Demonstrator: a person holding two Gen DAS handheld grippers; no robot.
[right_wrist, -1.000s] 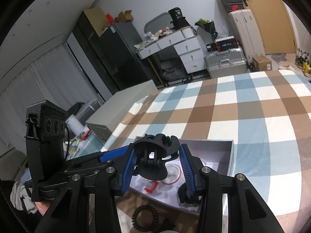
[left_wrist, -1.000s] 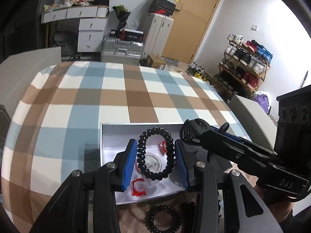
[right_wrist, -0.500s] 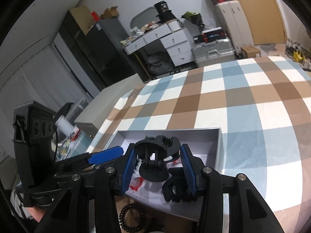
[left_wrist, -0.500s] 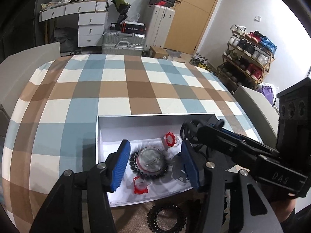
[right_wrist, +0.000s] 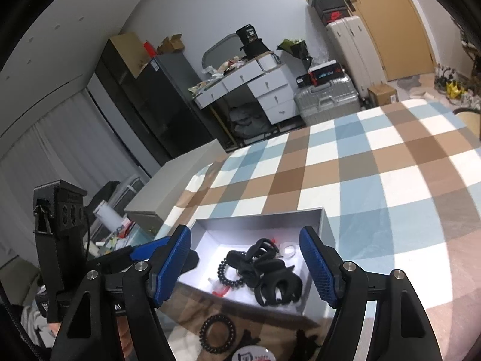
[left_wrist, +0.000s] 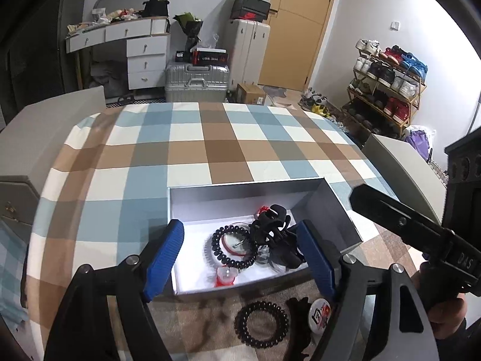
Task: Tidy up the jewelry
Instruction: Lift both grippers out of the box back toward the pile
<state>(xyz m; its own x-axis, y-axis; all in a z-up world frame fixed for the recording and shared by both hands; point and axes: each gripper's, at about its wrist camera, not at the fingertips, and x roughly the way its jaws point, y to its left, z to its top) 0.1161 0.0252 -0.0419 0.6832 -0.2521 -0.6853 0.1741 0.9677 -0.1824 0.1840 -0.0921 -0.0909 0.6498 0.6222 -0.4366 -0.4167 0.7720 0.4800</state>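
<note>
Both grippers are opening with nothing between their pads: left gripper [left_wrist: 240,258] and right gripper [right_wrist: 245,266] are hovering at the lower centre of frame above the grey box [left_wrist: 240,191]. Hair clips [left_wrist: 275,234] and a coil band [left_wrist: 230,246] are lying inside. Another coil band [left_wrist: 261,323] and badge [left_wrist: 320,313] are waiting below the box; picking one up looks next.
</note>
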